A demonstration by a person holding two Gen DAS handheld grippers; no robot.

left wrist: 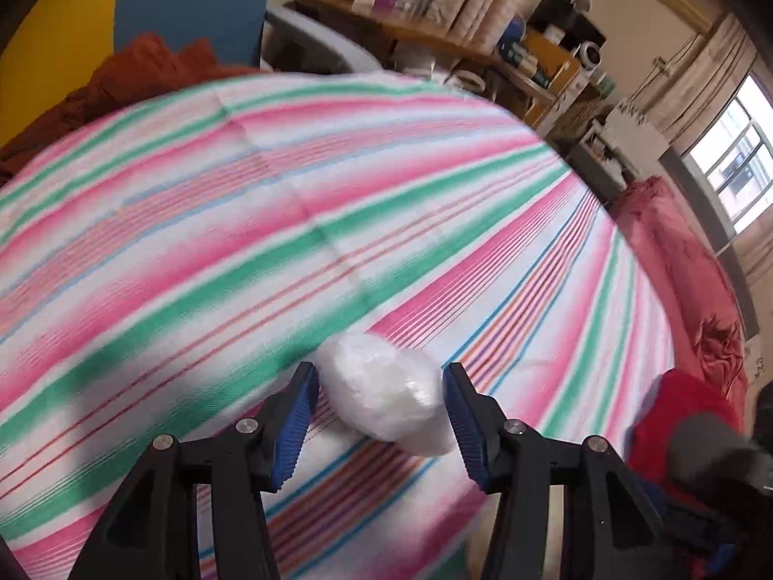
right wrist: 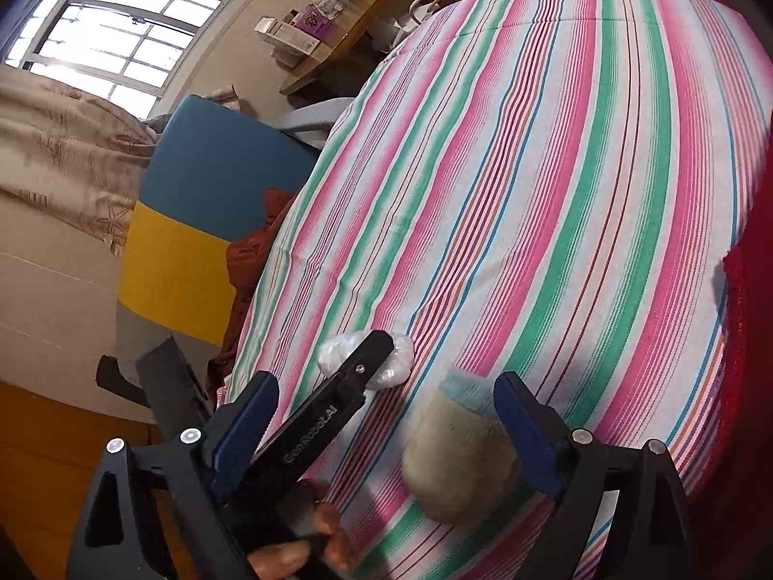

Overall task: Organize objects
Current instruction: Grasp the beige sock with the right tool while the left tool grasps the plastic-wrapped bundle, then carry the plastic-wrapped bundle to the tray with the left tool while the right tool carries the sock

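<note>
A white crumpled plastic-wrapped bundle (left wrist: 386, 391) fills the gap between the blue pads of my left gripper (left wrist: 379, 369), which is shut on it just above the striped bedsheet (left wrist: 338, 183). In the right wrist view the same bundle (right wrist: 398, 362) shows partly behind a black finger of the left gripper (right wrist: 367, 362). My right gripper (right wrist: 386, 382) stands open low over the sheet (right wrist: 555, 169). A beige rolled sock (right wrist: 454, 464) with a light blue cuff lies on the sheet beside its right pad.
Red clothing (left wrist: 686, 415) and a pink-red quilt (left wrist: 676, 261) lie along one bed edge, rust-coloured cloth (left wrist: 145, 67) at another. A blue and yellow panel (right wrist: 207, 203) stands past the bed. A cluttered wooden desk (left wrist: 435, 29) is beyond. A person's fingers (right wrist: 290, 551) show below.
</note>
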